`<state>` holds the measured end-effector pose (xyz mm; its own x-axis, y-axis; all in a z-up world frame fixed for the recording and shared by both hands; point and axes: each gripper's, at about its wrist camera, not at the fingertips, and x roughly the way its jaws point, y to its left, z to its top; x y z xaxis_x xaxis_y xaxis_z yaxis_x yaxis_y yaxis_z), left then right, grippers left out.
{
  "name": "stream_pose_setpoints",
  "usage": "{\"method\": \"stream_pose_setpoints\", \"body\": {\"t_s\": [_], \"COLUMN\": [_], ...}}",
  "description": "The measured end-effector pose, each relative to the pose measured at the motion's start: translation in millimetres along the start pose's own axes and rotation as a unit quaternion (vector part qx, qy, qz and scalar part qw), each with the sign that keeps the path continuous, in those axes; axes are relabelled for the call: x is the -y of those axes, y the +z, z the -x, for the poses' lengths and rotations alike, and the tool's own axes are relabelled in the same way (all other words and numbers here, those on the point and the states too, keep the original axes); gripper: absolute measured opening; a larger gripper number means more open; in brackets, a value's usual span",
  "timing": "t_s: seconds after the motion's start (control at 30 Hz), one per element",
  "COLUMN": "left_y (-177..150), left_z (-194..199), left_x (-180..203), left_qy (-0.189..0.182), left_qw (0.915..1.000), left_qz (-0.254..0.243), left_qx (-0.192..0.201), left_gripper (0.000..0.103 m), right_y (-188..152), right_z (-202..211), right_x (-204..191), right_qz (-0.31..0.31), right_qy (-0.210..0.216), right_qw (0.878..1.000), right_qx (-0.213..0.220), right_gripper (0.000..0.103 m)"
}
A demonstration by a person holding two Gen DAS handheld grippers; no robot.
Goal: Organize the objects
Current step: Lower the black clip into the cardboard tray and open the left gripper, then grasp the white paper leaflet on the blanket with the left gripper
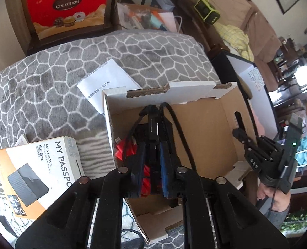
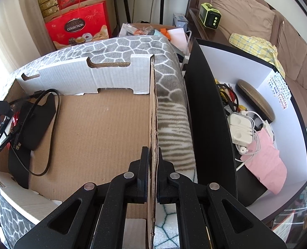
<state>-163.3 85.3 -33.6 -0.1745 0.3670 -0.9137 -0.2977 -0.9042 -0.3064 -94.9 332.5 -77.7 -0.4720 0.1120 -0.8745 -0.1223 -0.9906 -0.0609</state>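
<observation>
Lower left of left wrist view: My Passport box [image 1: 39, 174] on blanket [image 1: 49, 78]. Centre: left gripper [image 1: 151, 112] clamped on black cabled device [image 1: 153, 145] inside cardboard box [image 1: 205, 124]. Right wrist view, centre: right gripper [image 2: 153, 151] pinching box's side wall [image 2: 152, 114].

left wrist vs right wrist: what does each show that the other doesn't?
Left wrist only: the My Passport box and white paper on the blanket, and the left gripper shut on a black device.

Right wrist only: the black bin holding earbuds and a pink cloth, and the right gripper pinching the cardboard box's side wall.

Both: cardboard box, black cable, grey blanket.
</observation>
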Motion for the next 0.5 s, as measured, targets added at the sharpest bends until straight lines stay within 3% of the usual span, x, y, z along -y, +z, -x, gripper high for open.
{"method": "stream_pose_setpoints", "body": {"t_s": [0.07, 0.3, 0.33, 0.5], "left_y": [1, 11, 14, 32], "left_z": [2, 34, 38, 39], "left_x": [-3, -15, -20, -45], "left_qy": [-0.011, -0.033, -0.029, 0.021], "left_qw": [0.9999, 0.9984, 0.9980, 0.9965], "left_qz": [0.009, 0.018, 0.025, 0.050], "left_qx": [0.005, 0.043, 0.050, 0.063], "left_gripper": [0.036, 0.048, 0.053, 0.053], "right_y": [0, -1, -1, -2], "right_z": [0, 0, 0, 0], "right_x": [0, 0, -1, -3], "right_qz": [0.000, 0.000, 0.000, 0.006], "right_qy": [-0.001, -0.002, -0.003, -0.010], "right_qw": [1.000, 1.000, 1.000, 1.000], "right_qx": [0.000, 0.001, 0.000, -0.002], "right_gripper": [0.004, 0.004, 0.004, 0.004]}}
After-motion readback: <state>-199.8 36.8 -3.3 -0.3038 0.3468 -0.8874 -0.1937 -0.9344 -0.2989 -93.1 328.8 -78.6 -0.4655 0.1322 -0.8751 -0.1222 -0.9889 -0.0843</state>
